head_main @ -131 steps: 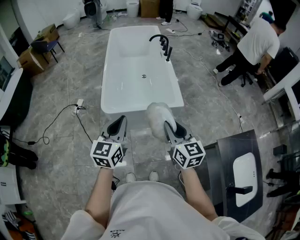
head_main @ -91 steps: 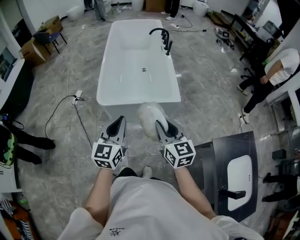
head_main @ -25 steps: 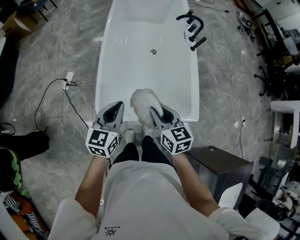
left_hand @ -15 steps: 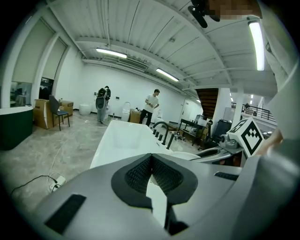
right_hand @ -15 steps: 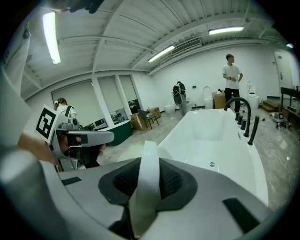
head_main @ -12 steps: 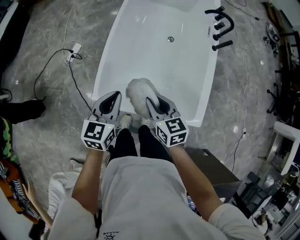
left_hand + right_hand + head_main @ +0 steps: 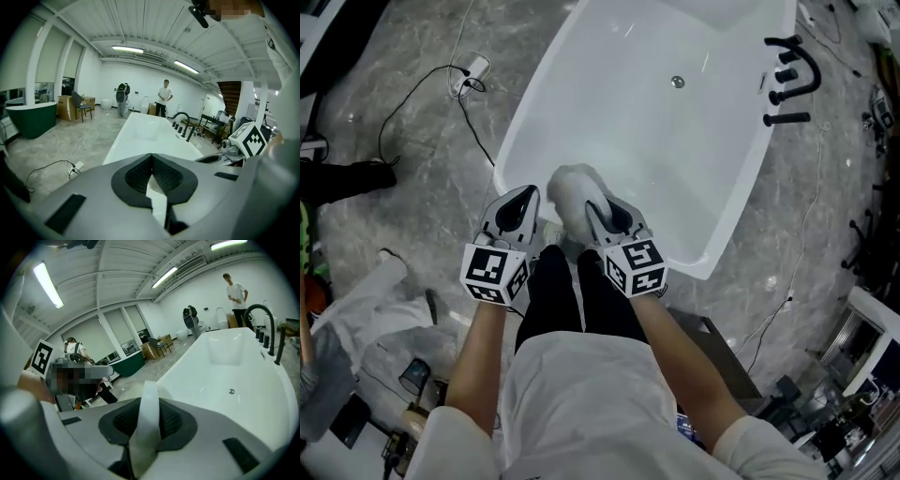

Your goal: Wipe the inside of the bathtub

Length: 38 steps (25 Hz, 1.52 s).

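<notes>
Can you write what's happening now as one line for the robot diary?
right gripper: shut on fluffy cloth, at bathtub near rim | left gripper: shut, empty

Left claw (image 7: 526, 194) and right claw (image 7: 594, 210) are grey, marker-cubed.

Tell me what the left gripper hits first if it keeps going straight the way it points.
Probably the bathtub's near rim, just ahead of the shut left gripper. Height is hard to judge: if it clears the rim, it goes on over the basin.
</notes>
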### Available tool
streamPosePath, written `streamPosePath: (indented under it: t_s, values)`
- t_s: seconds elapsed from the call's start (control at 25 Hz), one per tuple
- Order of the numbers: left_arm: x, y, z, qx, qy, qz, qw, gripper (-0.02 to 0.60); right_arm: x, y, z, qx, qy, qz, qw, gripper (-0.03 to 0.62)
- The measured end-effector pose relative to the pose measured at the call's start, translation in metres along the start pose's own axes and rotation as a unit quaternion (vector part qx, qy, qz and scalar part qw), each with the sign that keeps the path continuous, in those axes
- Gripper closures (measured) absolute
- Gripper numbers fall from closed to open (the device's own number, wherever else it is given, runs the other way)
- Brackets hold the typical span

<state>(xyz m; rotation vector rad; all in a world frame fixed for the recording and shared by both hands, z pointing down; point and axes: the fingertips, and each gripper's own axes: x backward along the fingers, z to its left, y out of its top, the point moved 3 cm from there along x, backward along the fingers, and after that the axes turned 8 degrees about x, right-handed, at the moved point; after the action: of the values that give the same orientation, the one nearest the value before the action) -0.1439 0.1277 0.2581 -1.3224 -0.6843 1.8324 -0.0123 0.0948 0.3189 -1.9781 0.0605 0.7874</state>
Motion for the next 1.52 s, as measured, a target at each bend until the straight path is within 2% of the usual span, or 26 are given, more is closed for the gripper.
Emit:
streamPosePath:
  t_s: [0.32,0.64,0.96,1.24,1.52]
  values:
    - [-0.004,-0.026,0.034,0.024,0.02,0.012,0.9995,0.572,-0.047,-0.015,0.007,-0.009,0.02,0.014,1.0,0.496]
    - [-0.012,-0.046,0.089,0.034,0.025,0.024,0.9988,0.572,-0.096,-0.042,0.019,-0.019,0.035,0.036,0.999,0.496]
    - [-0.028,-0.067,0.128,0.033,0.024,0.046,0.9981,0.572,-0.151,-0.072,0.024,-0.074,0.01,0.074,0.994,0.496]
    - [-0.05,-0.076,0.137,0.03,0.005,0.056,0.998,0.572,-0.184,-0.095,0.024,-0.109,-0.013,0.099,0.989,0.496]
    - [-0.056,-0.083,0.141,0.024,-0.011,0.064,0.9976,0.572,-0.198,-0.102,0.023,-0.144,-0.035,0.096,0.984,0.496]
